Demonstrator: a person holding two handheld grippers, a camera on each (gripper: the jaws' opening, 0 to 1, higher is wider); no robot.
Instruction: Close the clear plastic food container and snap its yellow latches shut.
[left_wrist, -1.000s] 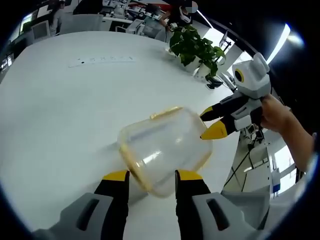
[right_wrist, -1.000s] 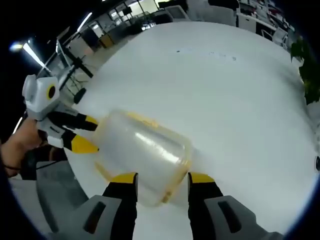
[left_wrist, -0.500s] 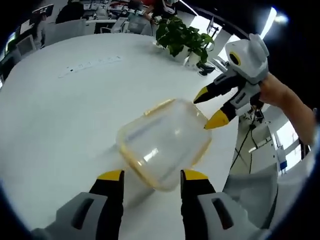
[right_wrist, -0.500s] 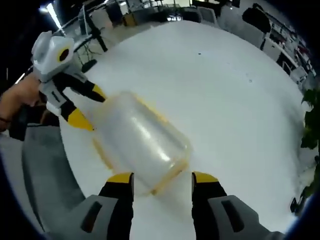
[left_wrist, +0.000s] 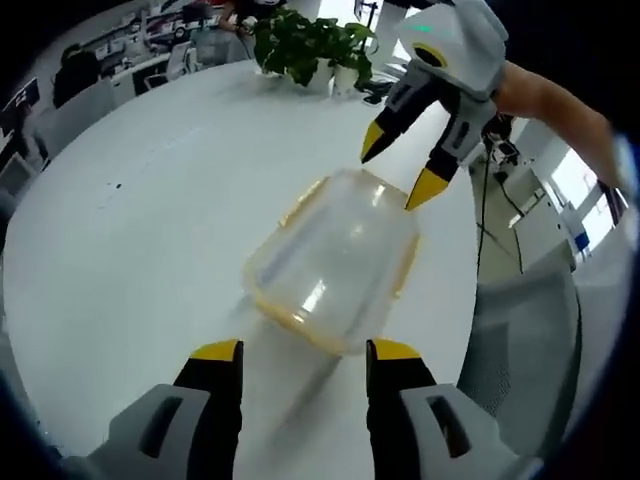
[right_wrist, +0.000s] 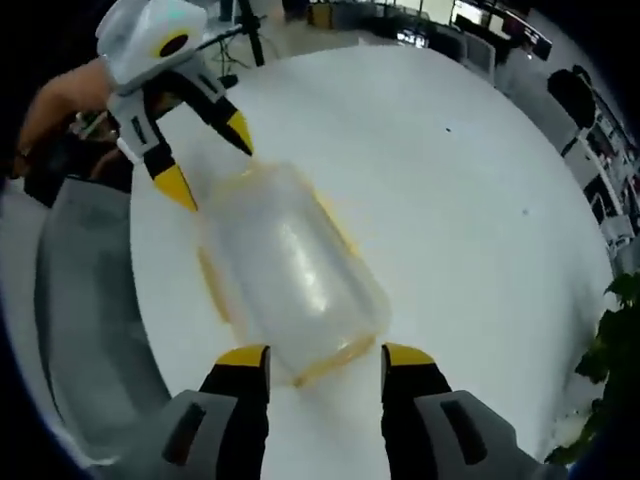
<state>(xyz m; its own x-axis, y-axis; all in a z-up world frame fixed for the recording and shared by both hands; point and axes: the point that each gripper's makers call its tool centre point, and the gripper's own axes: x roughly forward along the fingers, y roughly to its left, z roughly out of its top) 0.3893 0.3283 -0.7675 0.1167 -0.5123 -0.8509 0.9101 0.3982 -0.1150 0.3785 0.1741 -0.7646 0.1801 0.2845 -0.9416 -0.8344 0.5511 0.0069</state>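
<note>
The clear plastic container (left_wrist: 335, 255) with yellow trim lies on the white table (left_wrist: 130, 250); whether its latches are snapped is unclear. My left gripper (left_wrist: 305, 352) is open, its yellow tips just short of the container's near end, touching nothing. The right gripper (left_wrist: 397, 168) hangs open over the far end. In the right gripper view the container (right_wrist: 290, 275) runs away from my open right gripper (right_wrist: 324, 357), whose tips flank its near end. The left gripper (right_wrist: 208, 160) stands open at the far end, held by a hand.
A potted green plant (left_wrist: 305, 40) stands at the table's far side, and its leaves (right_wrist: 610, 370) show again at the lower right of the right gripper view. The table edge (left_wrist: 470, 300) runs close beside the container. Office desks and chairs lie beyond.
Both views have swung round the container. Each opposite gripper now sits over the container's far end instead of beside it. The container itself looks unmoved, and both grippers stay open.
</note>
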